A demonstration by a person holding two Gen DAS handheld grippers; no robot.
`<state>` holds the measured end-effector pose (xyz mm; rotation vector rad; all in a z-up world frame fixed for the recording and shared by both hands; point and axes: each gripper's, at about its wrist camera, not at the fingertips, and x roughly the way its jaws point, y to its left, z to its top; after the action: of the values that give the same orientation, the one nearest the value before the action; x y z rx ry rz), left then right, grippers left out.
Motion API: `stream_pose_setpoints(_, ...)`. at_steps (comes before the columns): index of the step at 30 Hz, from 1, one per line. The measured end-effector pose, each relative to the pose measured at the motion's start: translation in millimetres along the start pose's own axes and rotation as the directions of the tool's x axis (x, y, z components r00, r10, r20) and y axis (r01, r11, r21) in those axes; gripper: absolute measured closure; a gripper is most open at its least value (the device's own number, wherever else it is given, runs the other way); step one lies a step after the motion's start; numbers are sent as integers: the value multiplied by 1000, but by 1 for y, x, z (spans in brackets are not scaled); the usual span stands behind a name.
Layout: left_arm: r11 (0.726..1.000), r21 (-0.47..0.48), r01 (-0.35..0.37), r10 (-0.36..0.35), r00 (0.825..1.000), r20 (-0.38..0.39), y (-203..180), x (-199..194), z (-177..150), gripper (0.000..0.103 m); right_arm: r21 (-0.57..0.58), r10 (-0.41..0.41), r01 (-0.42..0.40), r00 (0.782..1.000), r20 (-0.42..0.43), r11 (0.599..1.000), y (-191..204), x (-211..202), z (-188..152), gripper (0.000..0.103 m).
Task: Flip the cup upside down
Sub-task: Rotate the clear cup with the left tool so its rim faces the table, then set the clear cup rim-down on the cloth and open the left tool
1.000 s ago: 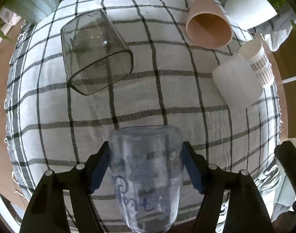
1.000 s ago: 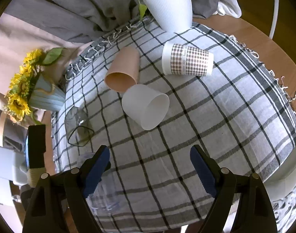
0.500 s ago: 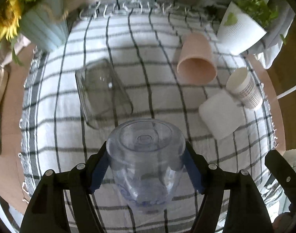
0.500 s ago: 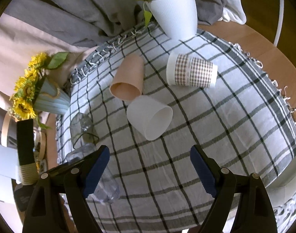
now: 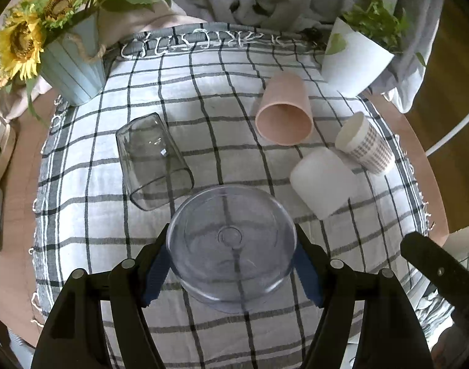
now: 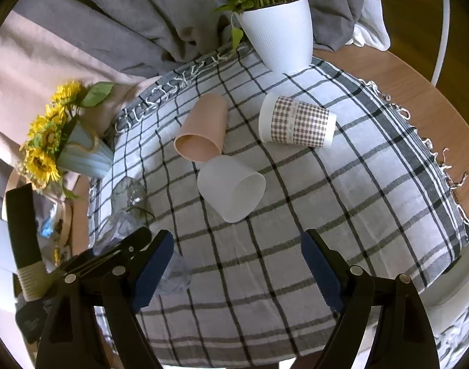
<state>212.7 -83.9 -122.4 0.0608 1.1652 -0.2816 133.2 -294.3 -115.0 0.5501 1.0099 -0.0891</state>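
Note:
My left gripper (image 5: 231, 269) is shut on a clear plastic cup (image 5: 232, 246), its round base turned toward the camera, held over the near part of the checked tablecloth (image 5: 222, 98). In the right wrist view the same cup (image 6: 172, 273) shows partly behind my right gripper's left finger. My right gripper (image 6: 237, 267) is open and empty above the cloth's near edge. The left gripper's arm (image 6: 111, 255) shows at lower left there.
Lying on their sides on the cloth: a clear square glass (image 5: 151, 160), a pink cup (image 5: 283, 110), a frosted white cup (image 5: 323, 181) and a checked paper cup (image 5: 365, 143). A sunflower pot (image 5: 71, 61) stands back left, a white plant pot (image 5: 354, 58) back right.
The left gripper has tilted the clear cup so its base now faces the camera, and the view has risen to take in the whole table. The right gripper has barely moved.

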Motion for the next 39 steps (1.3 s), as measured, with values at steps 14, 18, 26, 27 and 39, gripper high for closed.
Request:
stream_pose_setpoints(14,1000,-7,-20,21,1000,12,-5,-9,-22,32,-49,-23,21,999,-43,999,-4,0,-13,18)
stream_pose_setpoints(18,1000,-18,-7,7,1000,3,-6,-7,-25,32,-68,-30,26,998,-52,997,-3,1,-16,18)
stream_pose_setpoints(26,999,-32,-14,14,1000,-12,-8,-4,-30,25,-75,-36,31,997,-67,997,-5,1,-16,18)
stream_pose_setpoints(27,999,-34,-19,18,1000,-10,-8,-3,-30,23,-78,-37,32,997,-68,996,-5,0,-16,18)
stream_pose_setpoints(39,996,-73,-54,58,997,56,-13,-26,-38,16,-114,-24,18,998,-54,993,-8,-10,-13,13)
